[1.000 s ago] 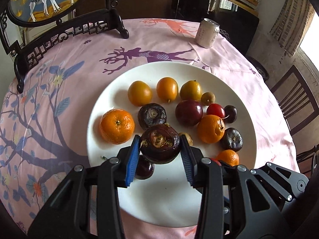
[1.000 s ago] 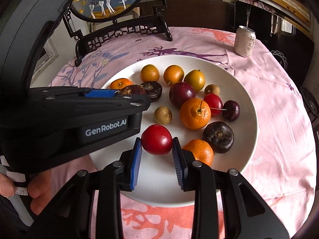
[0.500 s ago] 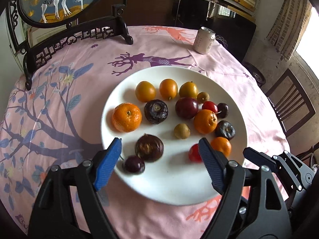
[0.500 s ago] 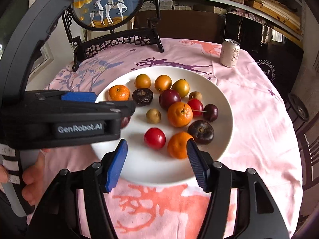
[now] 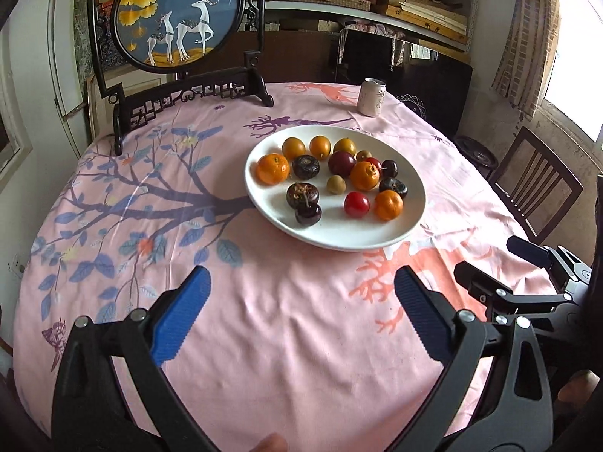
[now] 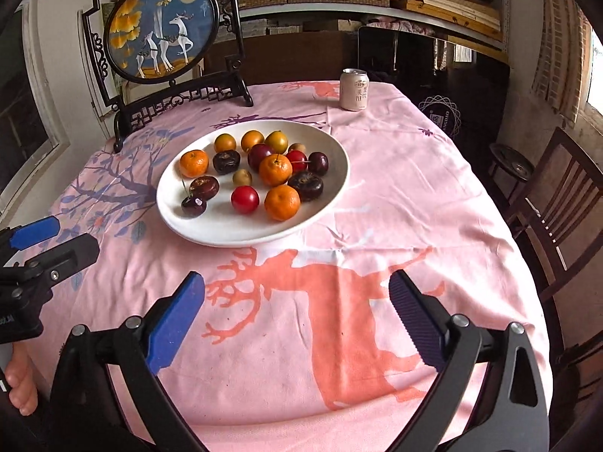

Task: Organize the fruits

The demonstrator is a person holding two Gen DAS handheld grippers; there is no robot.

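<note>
While hanging over the pink-clothed desk, gripping nothing: left tongs, blue pads spread wide, just been opening, only bare cloth between them. Same for the right tongs: wide apart, just been opening, nothing between but the coral deer print on the cloth. Both short of the near rim of the white plate, well apart from the fruit.

All fruit on the plate, none on the cloth. Along the far side, a row of three yellow-orange fruits. At the left end, a mandarin beside a dark wrinkled fruit. Near the middle, a second mandarin, a dark red plum and a small greenish-brown fruit. Toward the near rim, another dark wrinkled fruit touching a dark cherry, then a red fruit and a third mandarin side by side.

Beyond the plate, an upright drink can at the far edge of the desk, and a round deer picture in a black carved stand at the far left. To the right, a wooden chair. At the lower left of the right wrist view, a person's fingers around the left handle.
</note>
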